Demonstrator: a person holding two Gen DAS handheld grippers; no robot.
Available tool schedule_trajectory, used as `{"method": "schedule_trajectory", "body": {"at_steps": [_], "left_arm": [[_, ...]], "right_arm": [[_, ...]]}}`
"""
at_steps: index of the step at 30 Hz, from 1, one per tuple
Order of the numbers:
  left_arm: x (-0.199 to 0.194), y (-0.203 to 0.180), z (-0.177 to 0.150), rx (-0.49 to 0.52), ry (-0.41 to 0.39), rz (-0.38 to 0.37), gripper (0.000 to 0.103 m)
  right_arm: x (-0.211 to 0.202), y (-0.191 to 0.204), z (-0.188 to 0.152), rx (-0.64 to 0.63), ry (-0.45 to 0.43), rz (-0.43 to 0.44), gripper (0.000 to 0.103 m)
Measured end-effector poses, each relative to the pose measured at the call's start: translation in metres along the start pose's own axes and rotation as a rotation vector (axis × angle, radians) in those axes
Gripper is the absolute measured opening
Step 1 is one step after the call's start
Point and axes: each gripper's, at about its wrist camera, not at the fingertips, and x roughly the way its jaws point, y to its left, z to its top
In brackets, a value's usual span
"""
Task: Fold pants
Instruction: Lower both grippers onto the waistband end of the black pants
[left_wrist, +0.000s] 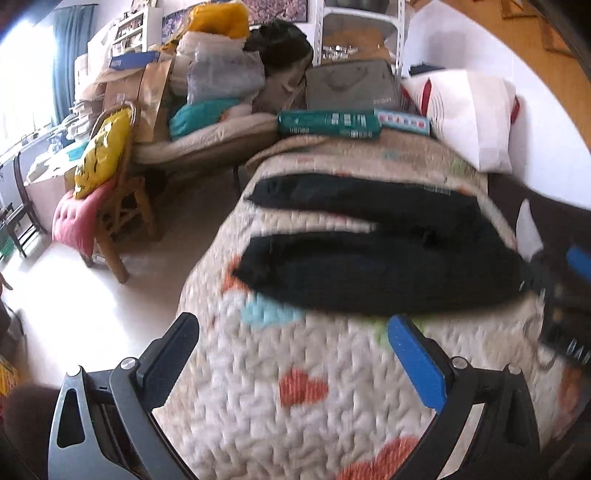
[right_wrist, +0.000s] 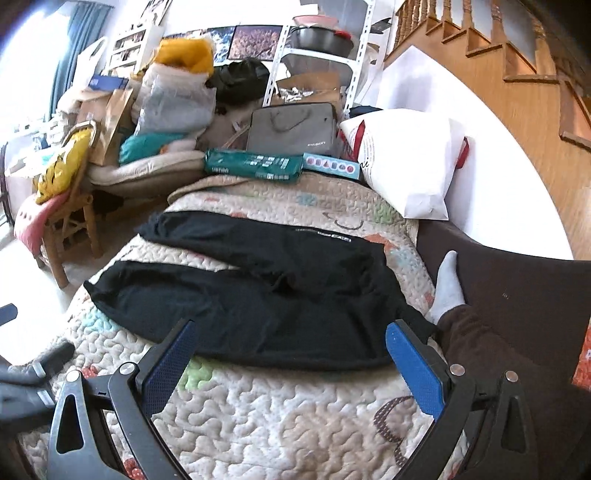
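Opening step, as I judge it: nothing is folded yet. My right hand-held gripper (right_wrist: 290, 360) hangs wide and empty over the quilt (right_wrist: 280, 417), just short of the pants' (right_wrist: 258, 295) near edge. My left hand-held gripper (left_wrist: 293, 352) is likewise wide and empty. The pants lie flat ahead, legs spread leftward, waist to the right. Next I would pinch waist and cuff of the near leg. Right of the waist rests a socked foot (right_wrist: 448, 286); beyond lie boxes (right_wrist: 255, 166) and a pillow (right_wrist: 406, 162).

Both tongs (left_wrist: 291, 354) (right_wrist: 290, 356) agape, empty.
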Motion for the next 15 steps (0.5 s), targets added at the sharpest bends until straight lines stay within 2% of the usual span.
{"method": "schedule_trajectory", "body": {"at_steps": [5, 8, 12, 15], "left_arm": [[0.018, 0.001, 0.056, 0.038, -0.014, 0.013, 0.102], [0.042, 0.002, 0.091, 0.036, 0.021, 0.006, 0.102], [0.096, 0.007, 0.143, 0.011, 0.065, -0.003, 0.102], [0.140, 0.013, 0.170, -0.006, 0.104, -0.034, 0.102]], "right_arm": [[0.044, -0.036, 0.027, 0.024, 0.094, 0.056, 0.103], [0.078, -0.067, 0.056, 0.061, 0.152, 0.068, 0.103], [0.126, -0.110, 0.097, 0.118, 0.218, 0.077, 0.103], [0.158, -0.130, 0.117, 0.123, 0.244, 0.097, 0.103]]}}
